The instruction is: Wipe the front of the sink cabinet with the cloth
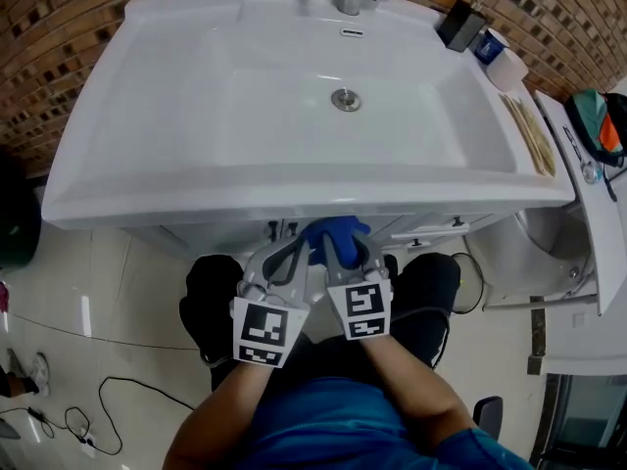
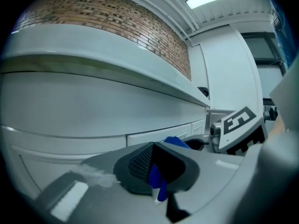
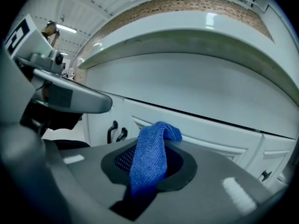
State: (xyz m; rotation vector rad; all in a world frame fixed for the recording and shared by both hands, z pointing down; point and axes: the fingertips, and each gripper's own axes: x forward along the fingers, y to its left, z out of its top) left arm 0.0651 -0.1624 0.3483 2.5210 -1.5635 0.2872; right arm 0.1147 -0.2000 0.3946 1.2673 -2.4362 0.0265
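Two grippers (image 1: 297, 253) (image 1: 338, 251), cloth (image 3: 148, 157) pinched between their fingers (image 3: 184, 167)

The left claw (image 1: 294, 253) and right claw (image 1: 338, 251) are held side by side, pointed forward between the bent knees (image 1: 211, 297), with both forearms (image 1: 411, 390) extended and the marker cubes (image 1: 263, 331) turned upward. Each claw's jaws are pressed together on the same blue cloth (image 1: 333, 233).

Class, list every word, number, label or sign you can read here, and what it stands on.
No readable text.
Marker cubes: black-and-white square patterns only, no words.
Dark box and blue item at the back right: too small to read.
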